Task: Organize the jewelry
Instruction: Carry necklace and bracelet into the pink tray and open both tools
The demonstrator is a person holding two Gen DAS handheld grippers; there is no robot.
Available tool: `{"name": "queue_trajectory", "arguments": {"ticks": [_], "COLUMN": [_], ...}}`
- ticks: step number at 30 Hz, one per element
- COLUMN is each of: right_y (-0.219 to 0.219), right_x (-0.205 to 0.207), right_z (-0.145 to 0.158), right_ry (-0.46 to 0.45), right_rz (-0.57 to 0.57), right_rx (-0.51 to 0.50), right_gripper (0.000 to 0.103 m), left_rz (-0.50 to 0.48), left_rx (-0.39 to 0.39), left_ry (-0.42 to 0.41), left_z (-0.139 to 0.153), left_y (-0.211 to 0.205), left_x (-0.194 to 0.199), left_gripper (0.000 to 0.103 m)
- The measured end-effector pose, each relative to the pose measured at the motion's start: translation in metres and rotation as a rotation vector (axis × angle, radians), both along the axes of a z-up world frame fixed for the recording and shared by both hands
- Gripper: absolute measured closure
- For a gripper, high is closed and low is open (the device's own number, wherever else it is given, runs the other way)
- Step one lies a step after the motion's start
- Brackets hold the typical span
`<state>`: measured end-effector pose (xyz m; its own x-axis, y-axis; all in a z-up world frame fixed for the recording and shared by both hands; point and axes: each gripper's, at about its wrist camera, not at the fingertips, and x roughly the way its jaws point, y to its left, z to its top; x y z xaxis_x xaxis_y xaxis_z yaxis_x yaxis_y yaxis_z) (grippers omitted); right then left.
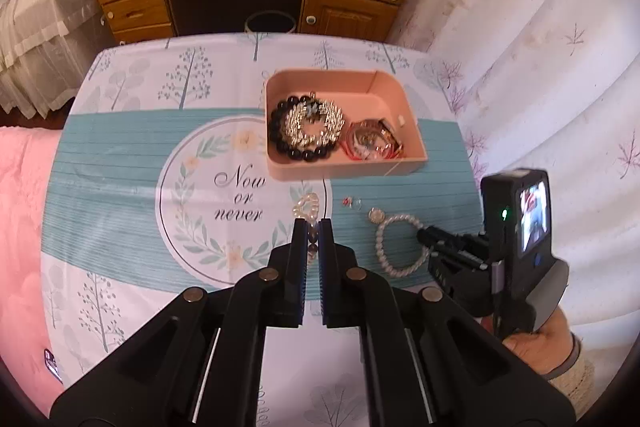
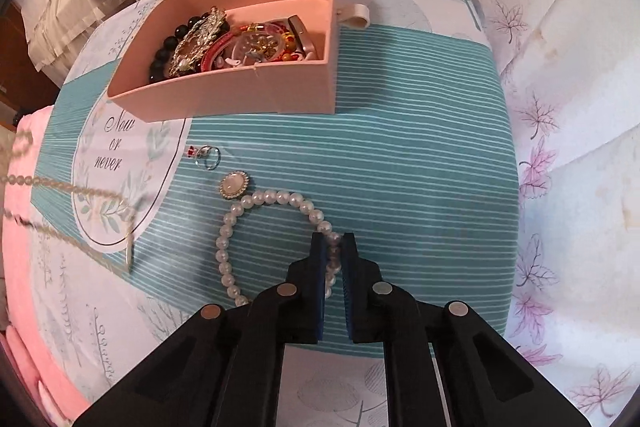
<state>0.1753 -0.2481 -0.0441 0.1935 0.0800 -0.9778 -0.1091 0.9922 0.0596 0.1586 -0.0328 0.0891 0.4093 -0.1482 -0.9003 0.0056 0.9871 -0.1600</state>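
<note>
Both grippers closed on beaded strands near the pink box

On the tree-print clothed surface [image 2: 400,155], the pink rectangular plastic box [image 2: 240,95] already holds bracelets. My right gripper [image 2: 333,239], pointing steeply down, pinches the white pearl bracelet [image 2: 248,203] lying there: light, floppy, slippery, best held across its beads. My left gripper [image 1: 313,227] holds a dangling pale bead strand [image 1: 306,207].
</note>
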Motion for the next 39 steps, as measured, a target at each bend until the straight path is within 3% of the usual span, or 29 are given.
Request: {"name": "queue_trajectory", "arguments": {"ticks": [5, 13, 24, 31, 39], "right_y": [0.004, 0.015, 0.032, 0.052, 0.068], "right_x": [-0.006, -0.007, 0.032, 0.068, 0.099], "right_z": [0.022, 0.087, 0.173, 0.18, 0.125], "right_ry": [-0.055, -0.184, -0.332, -0.34, -0.26], "right_rz": [0.002, 0.02, 0.027, 0.046, 0.05], "right_rx": [0.018, 0.043, 0.097, 0.127, 0.185], "right_gripper": [0.096, 0.096, 0.096, 0.096, 0.096], "left_rz": [0.002, 0.015, -0.042, -0.014, 0.0], "left_rx": [0.005, 0.01, 0.005, -0.002, 0.008], "left_ry": [-0.039, -0.116, -0.211, -0.184, -0.125], "left_z": [0.022, 0.065, 0.114, 0.086, 0.025], "left_y": [-0.002, -0.005, -0.019, -0.019, -0.016], "left_x": [0.007, 0.02, 0.058, 0.095, 0.131], "left_gripper": [0.1, 0.1, 0.1, 0.1, 0.1]}}
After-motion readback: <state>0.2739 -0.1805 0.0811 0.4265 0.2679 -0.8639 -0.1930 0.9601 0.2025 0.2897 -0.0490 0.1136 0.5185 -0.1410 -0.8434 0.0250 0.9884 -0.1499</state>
